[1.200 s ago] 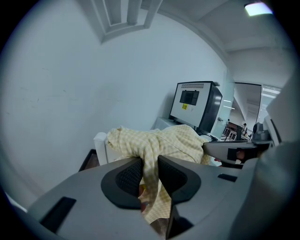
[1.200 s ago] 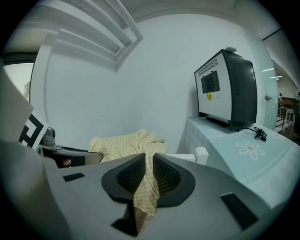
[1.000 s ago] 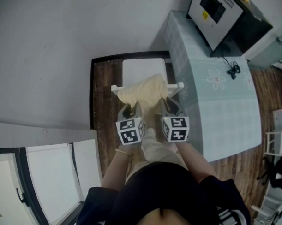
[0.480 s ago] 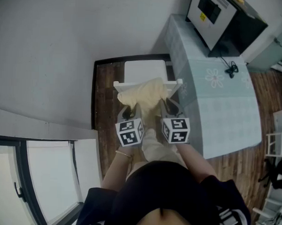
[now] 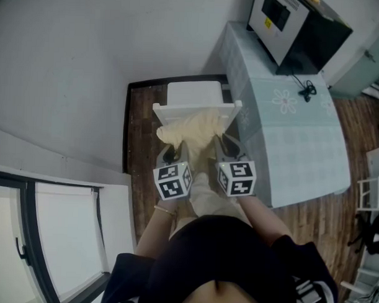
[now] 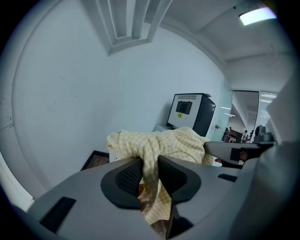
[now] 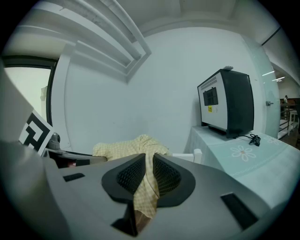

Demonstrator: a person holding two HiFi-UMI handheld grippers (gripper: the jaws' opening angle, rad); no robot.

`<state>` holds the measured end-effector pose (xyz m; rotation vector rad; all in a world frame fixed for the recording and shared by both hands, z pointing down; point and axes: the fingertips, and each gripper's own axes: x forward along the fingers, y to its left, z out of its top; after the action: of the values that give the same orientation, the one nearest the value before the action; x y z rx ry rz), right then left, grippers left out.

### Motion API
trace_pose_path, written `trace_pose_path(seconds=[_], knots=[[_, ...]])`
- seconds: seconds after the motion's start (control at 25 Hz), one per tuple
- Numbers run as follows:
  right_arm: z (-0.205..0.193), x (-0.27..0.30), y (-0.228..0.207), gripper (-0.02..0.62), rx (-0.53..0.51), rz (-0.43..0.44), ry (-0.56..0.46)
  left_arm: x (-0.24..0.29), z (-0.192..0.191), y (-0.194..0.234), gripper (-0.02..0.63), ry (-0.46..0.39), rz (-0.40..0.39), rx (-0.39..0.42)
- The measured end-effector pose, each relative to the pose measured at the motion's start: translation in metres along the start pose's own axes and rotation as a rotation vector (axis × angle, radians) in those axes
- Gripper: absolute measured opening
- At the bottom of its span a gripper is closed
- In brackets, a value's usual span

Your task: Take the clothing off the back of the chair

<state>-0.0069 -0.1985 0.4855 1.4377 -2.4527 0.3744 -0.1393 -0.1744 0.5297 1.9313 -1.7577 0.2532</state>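
A pale yellow checked garment [image 5: 191, 128] hangs bunched between my two grippers, just on my side of the white chair's top rail [image 5: 197, 107], which shows bare. My left gripper [image 5: 171, 152] is shut on the garment's left part; the fabric [image 6: 154, 140] runs down between its pads [image 6: 129, 174]. My right gripper [image 5: 229, 145] is shut on the right part, and the cloth [image 7: 133, 146] drops through its jaws. A long tail of the garment [image 5: 206, 195] trails down toward the person. The chair's seat [image 5: 193, 91] lies beyond the rail.
A table with a light-blue flowered cloth [image 5: 296, 130] stands right of the chair, with a black and white machine [image 5: 293, 27] and a cable on it. A white wall is at the left, a window [image 5: 56, 236] at lower left, wood floor around.
Both grippers have drawn back toward the person and slightly up with the garment. The cloth has come off the chair's top rail, which now shows bare.
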Motion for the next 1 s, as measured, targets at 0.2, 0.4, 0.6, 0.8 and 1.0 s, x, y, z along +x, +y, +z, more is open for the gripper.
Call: trace_pose_path(seconds=[0.2, 0.4, 0.6, 0.8, 1.0], knots=[[-0.001, -0.019, 0.007, 0.063, -0.002, 0.014, -0.013, -0.02, -0.005, -0.005, 0.095, -0.018, 0.001, -0.002], [-0.005, -0.04, 0.013, 0.063, -0.003, 0.027, -0.018, -0.038, -0.013, -0.011, 0.095, -0.031, 0.004, -0.002], [-0.009, -0.058, 0.017, 0.063, -0.013, 0.044, -0.023, -0.055, -0.021, -0.018, 0.095, -0.034, 0.007, -0.006], [-0.009, -0.072, 0.022, 0.063, -0.027, 0.064, -0.032, -0.07, -0.024, -0.022, 0.095, -0.039, 0.014, -0.008], [-0.009, -0.083, 0.028, 0.063, -0.033, 0.088, -0.041, -0.084, -0.027, -0.023, 0.095, -0.043, 0.013, -0.018]])
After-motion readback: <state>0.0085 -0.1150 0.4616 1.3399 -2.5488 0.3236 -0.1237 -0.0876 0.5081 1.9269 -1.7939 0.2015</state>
